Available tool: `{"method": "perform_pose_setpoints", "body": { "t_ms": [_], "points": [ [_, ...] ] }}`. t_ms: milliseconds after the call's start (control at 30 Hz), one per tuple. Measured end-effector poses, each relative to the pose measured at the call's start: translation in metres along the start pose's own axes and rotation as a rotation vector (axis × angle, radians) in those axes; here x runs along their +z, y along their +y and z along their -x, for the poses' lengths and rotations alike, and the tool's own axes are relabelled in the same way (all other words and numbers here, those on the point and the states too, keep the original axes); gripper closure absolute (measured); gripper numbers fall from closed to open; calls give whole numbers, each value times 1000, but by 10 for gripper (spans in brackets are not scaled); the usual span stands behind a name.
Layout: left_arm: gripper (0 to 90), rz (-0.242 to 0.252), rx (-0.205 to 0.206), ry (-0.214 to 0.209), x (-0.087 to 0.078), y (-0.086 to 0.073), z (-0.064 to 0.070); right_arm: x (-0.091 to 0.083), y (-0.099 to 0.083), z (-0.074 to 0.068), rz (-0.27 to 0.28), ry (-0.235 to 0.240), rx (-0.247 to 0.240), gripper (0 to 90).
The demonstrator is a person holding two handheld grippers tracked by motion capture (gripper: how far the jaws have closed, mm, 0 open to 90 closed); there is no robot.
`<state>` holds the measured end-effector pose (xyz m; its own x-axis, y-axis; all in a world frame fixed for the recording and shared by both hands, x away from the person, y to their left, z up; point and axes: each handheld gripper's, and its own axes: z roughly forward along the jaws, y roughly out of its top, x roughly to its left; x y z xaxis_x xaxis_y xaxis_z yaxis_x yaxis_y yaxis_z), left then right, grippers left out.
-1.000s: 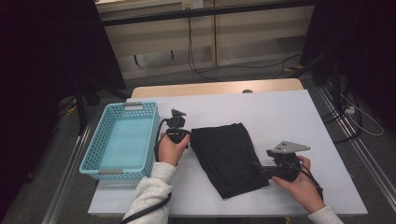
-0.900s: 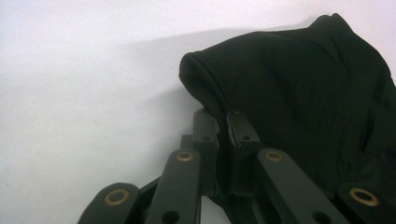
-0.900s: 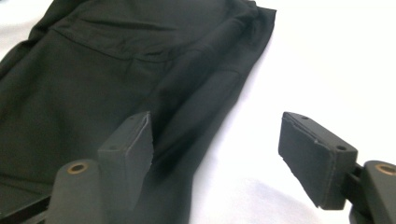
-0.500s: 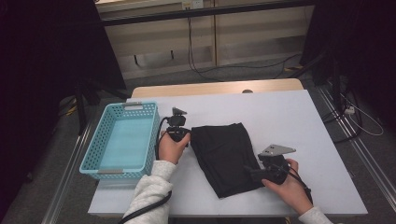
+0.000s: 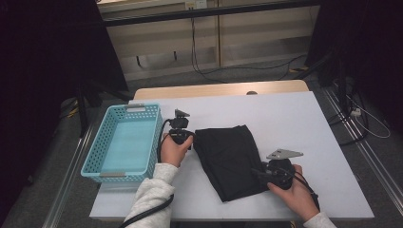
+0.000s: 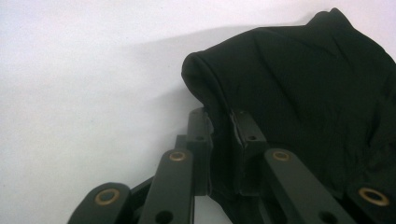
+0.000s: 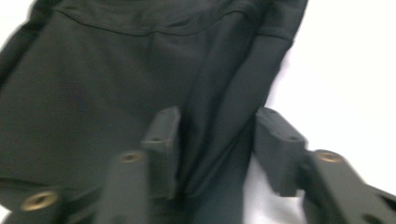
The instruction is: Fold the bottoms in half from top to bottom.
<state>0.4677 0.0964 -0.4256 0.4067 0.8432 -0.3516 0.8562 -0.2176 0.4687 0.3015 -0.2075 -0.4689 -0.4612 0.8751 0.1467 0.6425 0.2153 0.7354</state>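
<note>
A black folded cloth (image 5: 230, 159) lies on the white table (image 5: 290, 118), angled from upper left to lower right. My left gripper (image 5: 192, 137) sits at the cloth's upper left corner. In the left gripper view its jaws (image 6: 222, 119) are shut on the rolled edge of the cloth (image 6: 299, 84). My right gripper (image 5: 257, 172) is at the cloth's lower right edge. In the right gripper view it (image 7: 217, 123) stands open, its jaws apart with a fold of the cloth (image 7: 116, 70) between them.
A turquoise plastic basket (image 5: 95, 156) stands on the table's left side, close to my left hand. Bare white table stretches behind and to the right of the cloth. Cables run across the floor beyond the table.
My right gripper has moved left from the bare table onto the cloth's lower right edge. The left gripper and the cloth have stayed put.
</note>
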Motion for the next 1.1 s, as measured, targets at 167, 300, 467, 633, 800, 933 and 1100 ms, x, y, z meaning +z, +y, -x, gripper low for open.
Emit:
{"method": "perform_pose_setpoints", "body": {
  "t_ms": [167,300,467,633,800,933,1100],
  "points": [
    [745,-4,-2,0,1,0,-1,2,-2,-2,17,47,29,763],
    [661,-1,14,5,1,1,0,2,-2,-6,20,38,23,786],
    [412,12,0,29,1,1,2,2,-2,-6,25,37,12,790],
    [293,32,14,68,5,-1,2,2,-2,-6,24,38,11,790],
    [254,24,25,101,16,-7,4,2,-2,-8,23,31,7,790],
    [340,45,45,135,20,-8,9,2,-3,-8,31,31,5,790],
    [492,27,82,147,23,-7,17,2,-3,-8,34,33,11,789]
  ]
}}
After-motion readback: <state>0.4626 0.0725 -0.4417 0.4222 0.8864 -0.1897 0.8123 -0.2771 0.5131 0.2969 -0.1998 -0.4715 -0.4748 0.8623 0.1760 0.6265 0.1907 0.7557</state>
